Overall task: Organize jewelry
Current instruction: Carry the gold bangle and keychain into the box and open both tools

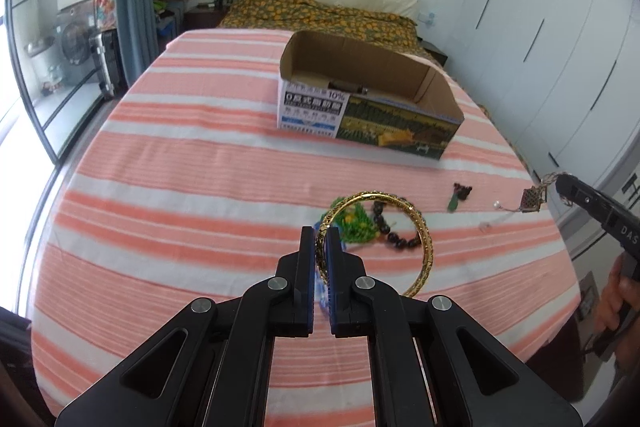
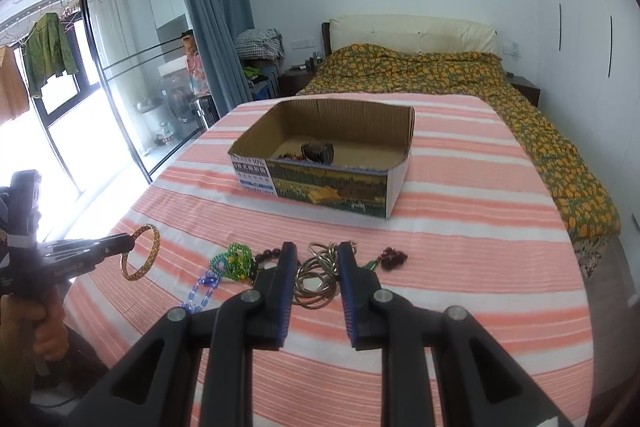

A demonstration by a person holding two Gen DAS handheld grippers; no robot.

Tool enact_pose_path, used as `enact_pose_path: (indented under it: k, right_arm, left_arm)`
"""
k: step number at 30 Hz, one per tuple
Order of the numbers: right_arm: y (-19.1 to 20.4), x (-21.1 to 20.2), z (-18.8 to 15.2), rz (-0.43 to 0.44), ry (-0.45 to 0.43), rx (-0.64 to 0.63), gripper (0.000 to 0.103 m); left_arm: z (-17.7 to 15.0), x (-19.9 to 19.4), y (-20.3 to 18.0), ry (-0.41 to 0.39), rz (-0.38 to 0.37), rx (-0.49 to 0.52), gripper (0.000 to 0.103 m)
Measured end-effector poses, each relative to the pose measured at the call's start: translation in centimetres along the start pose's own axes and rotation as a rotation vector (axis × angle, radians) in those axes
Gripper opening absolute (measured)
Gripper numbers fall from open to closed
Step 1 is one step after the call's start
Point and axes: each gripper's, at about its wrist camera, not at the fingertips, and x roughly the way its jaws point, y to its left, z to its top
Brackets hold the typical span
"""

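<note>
The bed's pink-and-white striped cover fills most of the room before me, with an orange-flowered quilt bunched at the far end by the headboard. On the stripes, toward the far side, sits an open cardboard box, its printed front facing us; something dark and a few small beads lie on its floor.

Near the close edge, loose jewelry is scattered: a green beaded piece, a blue bead string just left of it, a dark bead bracelet and a small dark red charm to the right.

The left gripper is clenched on a gold bangle, pinching its rim between blue pads so the ring hangs out to the right, lifted clear of the cover. The right gripper is closed on a bunch of thin metal bangles and chain, which dangle between its fingers; in the left camera a little woven gold pendant hangs from its tip, at the right edge of the bed.
</note>
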Motion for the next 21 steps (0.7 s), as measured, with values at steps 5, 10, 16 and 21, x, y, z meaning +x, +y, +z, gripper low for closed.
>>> enact_pose_path:
  k: [5, 10, 16, 21]
  right_arm:
    - [0.2, -0.2, 2.6, 0.014, -0.027, -0.040, 0.021]
    - [0.6, -0.1, 5.9, 0.041, -0.052, -0.074, 0.021]
    - [0.7, 2.9, 10.9, 0.074, -0.037, -0.115, 0.021]
    - [-0.2, 9.2, 14.6, 0.073, 0.029, -0.129, 0.021]
  left_arm:
    - [2.9, -0.5, -0.4, -0.018, -0.011, 0.004, 0.003]
    - [7.2, -0.2, -1.0, -0.033, -0.002, 0.035, 0.003]
    - [13.3, 2.3, -2.1, -0.043, 0.017, 0.087, 0.003]
    - [18.4, 6.9, -2.7, -0.026, 0.031, 0.120, 0.003]
